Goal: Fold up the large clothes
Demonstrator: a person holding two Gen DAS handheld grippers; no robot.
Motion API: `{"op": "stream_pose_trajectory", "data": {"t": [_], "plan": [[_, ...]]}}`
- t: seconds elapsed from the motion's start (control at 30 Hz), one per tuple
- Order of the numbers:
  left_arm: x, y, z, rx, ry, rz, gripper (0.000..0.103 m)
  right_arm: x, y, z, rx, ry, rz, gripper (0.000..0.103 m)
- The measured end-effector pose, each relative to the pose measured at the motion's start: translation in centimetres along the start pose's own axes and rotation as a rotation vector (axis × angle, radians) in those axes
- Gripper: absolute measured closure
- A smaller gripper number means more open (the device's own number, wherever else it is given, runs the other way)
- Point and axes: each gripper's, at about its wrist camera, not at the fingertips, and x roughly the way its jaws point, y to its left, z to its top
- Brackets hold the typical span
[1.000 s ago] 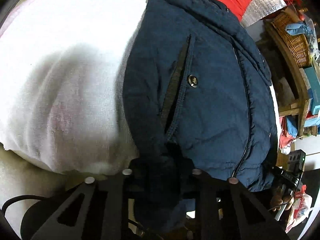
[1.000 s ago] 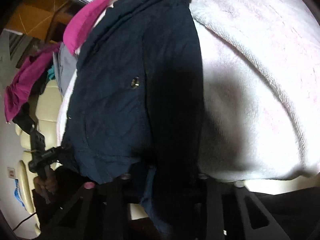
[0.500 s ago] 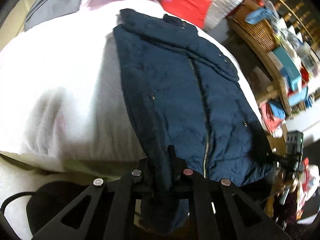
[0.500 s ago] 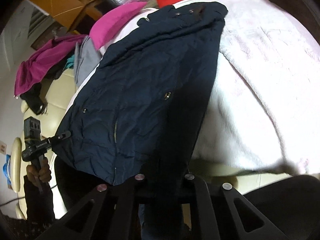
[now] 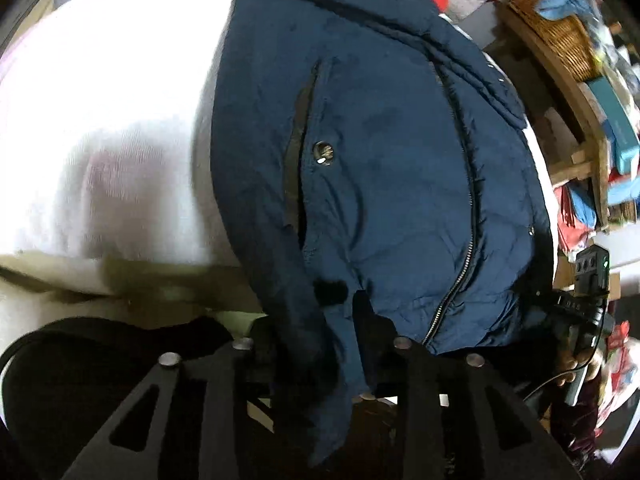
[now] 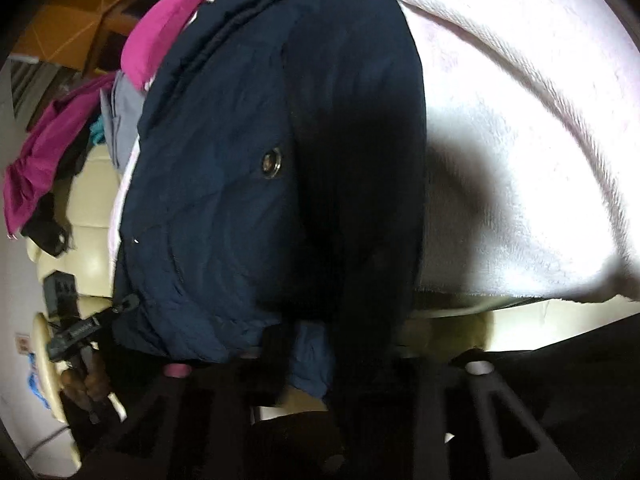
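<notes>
A: How are the hands set?
B: Both tilt steeply down. The left claw [image 5: 316, 344] and right claw [image 6: 320, 354] each pinch the navy jacket's [image 5: 380, 168] hem at 6 o'clock, their jaws having just eased a little wider.
A: And the jacket?
B: Spread toward 12 o'clock over the white blanket [image 5: 120, 128]. It looms closer than half a second ago.

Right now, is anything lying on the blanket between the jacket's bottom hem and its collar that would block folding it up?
Nothing visible does. The navy jacket lies flat on the white blanket, its front bare. Both the left claw and the right claw already pinch the hem. The pink cloth sits past the collar, beside it.
</notes>
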Motion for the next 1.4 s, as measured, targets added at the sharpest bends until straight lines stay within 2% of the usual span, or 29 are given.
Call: {"op": "stream_pose_trajectory", "data": {"t": [0.07,0.13,0.2,0.23,0.33,0.5,0.63,0.7,0.8,0.87,1.03,1.13,1.2,1.33,1.4], "plan": [[-1.0,-0.2,-0.4,0.016,-0.019,-0.038,0.088,-1.2,1.1,-0.1,-0.046,-0.024,0.009,0.091],[-2.4,-0.3,0.1,-0.003,-0.048,-0.13,0.09,-3.4,2.1,-0.3,-0.08,-0.07,0.048,0.093],[-4.8,-0.5,1.3,0.003,-0.107,-0.194,0.091,-6.4,3.1,-0.2,-0.127,-0.156,0.093,0.093],[-5.8,-0.7,1.8,0.01,-0.136,-0.214,0.091,-8.1,4.1,0.2,-0.165,-0.226,0.115,0.093],[-8.8,-1.6,4.7,0.021,-0.23,-0.274,0.091,-11.4,6.2,2.0,-0.23,-0.39,0.139,0.094],[-10.8,-1.5,10.2,-0.022,-0.367,-0.313,0.091,-12.4,6.9,7.3,-0.166,-0.562,0.187,0.094],[-9.5,-0.5,14.7,-0.111,-0.446,-0.322,0.091,-11.3,6.3,12.5,-0.08,-0.664,0.191,0.094],[-8.8,0.5,17.0,-0.16,-0.479,-0.336,0.091,-10.9,6.5,14.7,-0.043,-0.688,0.187,0.094],[-7.3,1.6,20.2,-0.212,-0.516,-0.298,0.092,-10.3,4.1,18.1,0.017,-0.715,0.158,0.094],[-6.0,2.6,22.0,-0.246,-0.51,-0.308,0.092,-9.2,3.3,20.8,0.052,-0.713,0.163,0.094],[-1.6,3.7,27.7,-0.292,-0.468,-0.275,0.092,-6.8,3.1,26.9,0.067,-0.702,0.126,0.095],[-1.2,4.0,30.5,-0.293,-0.471,-0.303,0.092,-6.0,2.8,30.7,0.073,-0.707,0.145,0.095],[-0.9,3.4,32.5,-0.277,-0.475,-0.29,0.092,-5.7,2.8,33.6,0.075,-0.707,0.159,0.095],[1.5,3.6,36.3,-0.305,-0.443,-0.258,0.089,-3.7,1.7,38.3,0.137,-0.661,0.178,0.093],[3.8,4.5,38.0,-0.361,-0.358,-0.253,0.083,-2.2,0.4,40.2,0.195,-0.592,0.215,0.087]]}}
